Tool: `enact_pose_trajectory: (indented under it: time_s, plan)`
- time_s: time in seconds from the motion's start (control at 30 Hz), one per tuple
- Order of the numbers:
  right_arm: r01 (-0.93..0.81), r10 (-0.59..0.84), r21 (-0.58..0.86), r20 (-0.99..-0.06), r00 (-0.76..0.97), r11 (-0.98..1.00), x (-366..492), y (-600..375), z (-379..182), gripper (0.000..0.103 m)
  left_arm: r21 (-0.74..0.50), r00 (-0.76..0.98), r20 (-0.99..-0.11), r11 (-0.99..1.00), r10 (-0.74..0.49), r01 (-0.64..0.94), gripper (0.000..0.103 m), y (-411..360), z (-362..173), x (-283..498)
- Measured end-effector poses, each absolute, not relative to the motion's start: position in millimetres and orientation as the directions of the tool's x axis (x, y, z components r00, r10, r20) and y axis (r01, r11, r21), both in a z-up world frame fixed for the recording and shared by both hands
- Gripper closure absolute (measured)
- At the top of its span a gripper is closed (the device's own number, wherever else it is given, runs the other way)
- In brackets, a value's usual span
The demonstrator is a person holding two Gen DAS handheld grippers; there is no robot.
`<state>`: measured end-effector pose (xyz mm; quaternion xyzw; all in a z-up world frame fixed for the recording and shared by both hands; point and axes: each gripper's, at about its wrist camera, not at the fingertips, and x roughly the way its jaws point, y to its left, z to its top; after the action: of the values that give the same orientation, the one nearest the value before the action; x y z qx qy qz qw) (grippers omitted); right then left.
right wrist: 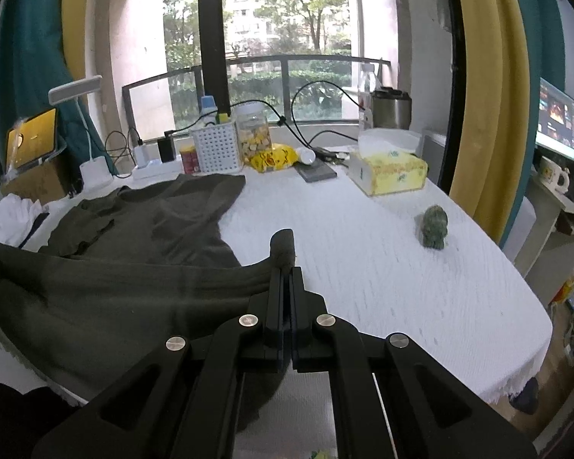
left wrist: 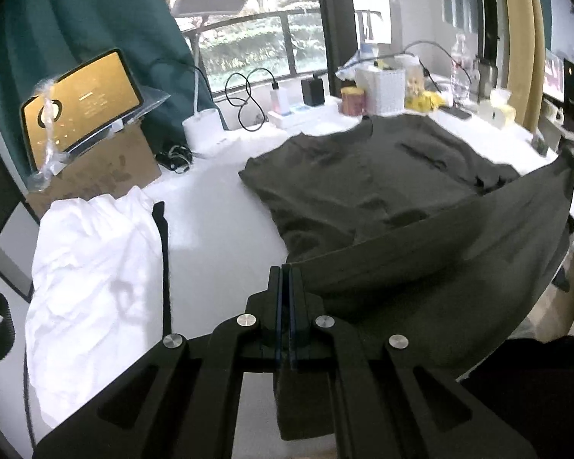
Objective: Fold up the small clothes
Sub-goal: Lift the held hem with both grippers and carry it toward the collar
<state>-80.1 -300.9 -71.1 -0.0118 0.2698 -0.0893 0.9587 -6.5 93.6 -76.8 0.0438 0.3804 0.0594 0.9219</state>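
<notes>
- White textured tablecloth-covered table (right wrist: 401, 267): carries everything. Clutter sits along its far edge by the window, near side bare on the right.
- Dark olive-green soft knit top (left wrist: 363, 176): lies on the table's left-centre part, neckline toward the far edge w/ the clutter, hem toward the near edge. Long axis runs near-to-far. The near hem is lifted off the cloth and stretched taut betw. the two tools, hanging as a band above the flat part.
- Crumpled white cotton garment (left wrist: 95, 267): at the left edge, just beside the top, apart from it.
- Left gripper (left wrist: 286, 271): clenched on the hem's left corner. Right gripper (right wrist: 286, 271): clenched on the right corner, fabric bunched at its tips.
- Risks, as I judge: uneven carry toward the far edge → skewed fold. Thin pinch could slip. The body may drag and wrinkle, or the fold overshoot into the white plastic lattice basket (right wrist: 215, 149).
</notes>
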Motion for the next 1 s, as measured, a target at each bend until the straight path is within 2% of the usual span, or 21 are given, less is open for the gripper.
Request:
enact_pose_trajectory:
  time_s: [0.47, 1.0]
  plan:
    - [0.121, -0.146, -0.082, -0.499, 0.855, 0.989, -46.5, -285.5, -47.8, 0.1, 0.094, 0.772, -0.607, 0.981, 0.191, -0.169, 0.102, 116.9, -57.2, -2.3]
    - [0.106, -0.135, -0.088, -0.479, 0.867, 0.99, -0.3, -275.2, -24.3, 0.1, 0.049, 0.81, -0.549, 0.976, 0.205, -0.214, 0.102, 143.2, -40.2, 24.9]
